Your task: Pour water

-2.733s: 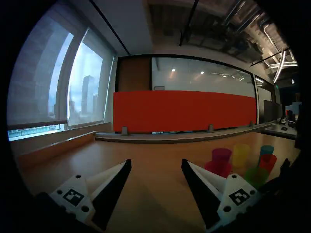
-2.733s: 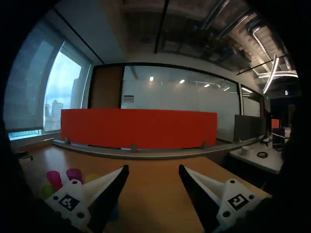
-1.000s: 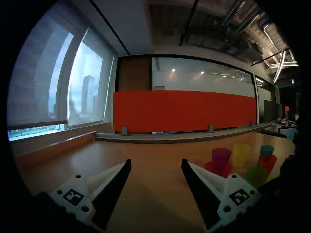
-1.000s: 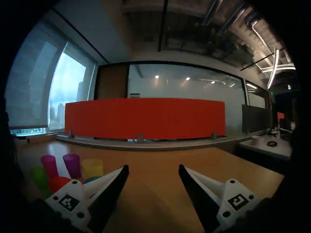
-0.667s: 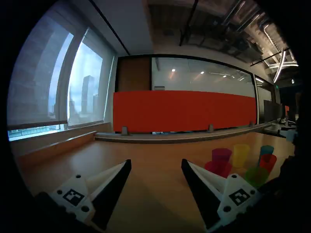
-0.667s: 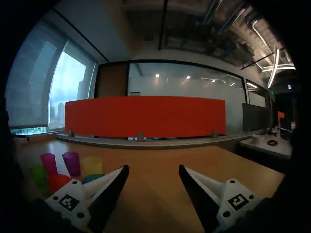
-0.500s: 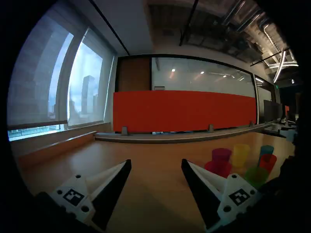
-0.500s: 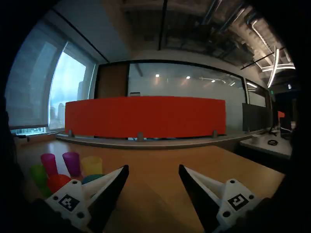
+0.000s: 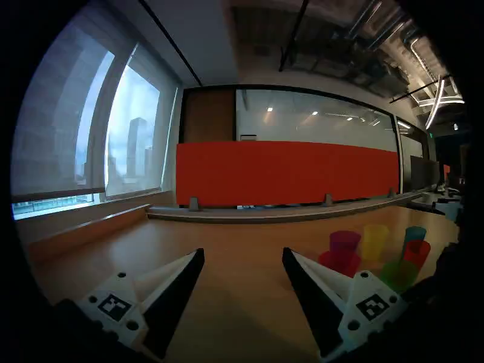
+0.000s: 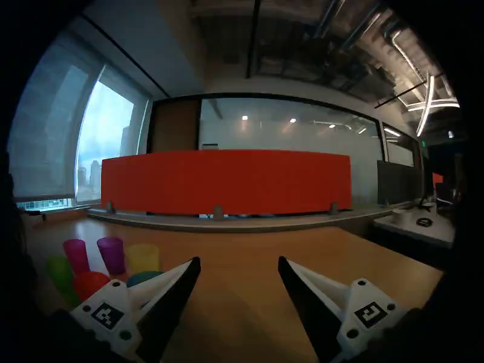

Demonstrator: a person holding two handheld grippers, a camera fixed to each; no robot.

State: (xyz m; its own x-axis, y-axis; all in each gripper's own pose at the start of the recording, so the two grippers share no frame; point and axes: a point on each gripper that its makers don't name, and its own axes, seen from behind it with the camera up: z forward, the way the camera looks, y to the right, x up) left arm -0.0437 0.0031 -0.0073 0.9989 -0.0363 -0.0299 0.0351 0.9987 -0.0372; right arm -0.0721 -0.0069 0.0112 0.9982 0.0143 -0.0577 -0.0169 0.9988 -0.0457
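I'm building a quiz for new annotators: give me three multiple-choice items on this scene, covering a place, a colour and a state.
1. In the left gripper view, the cups stand: A) right of the left claw B) between its fingers C) left of it
2. The divider panel behind the table is: A) blue B) red C) white
3. The right claw is: A) shut on a cup B) shut, empty C) open, empty
Answers: 1A, they sit beyond its right-hand finger; 2B, a red band lines the table's far edge; 3C, bare table shows between its spread fingers.
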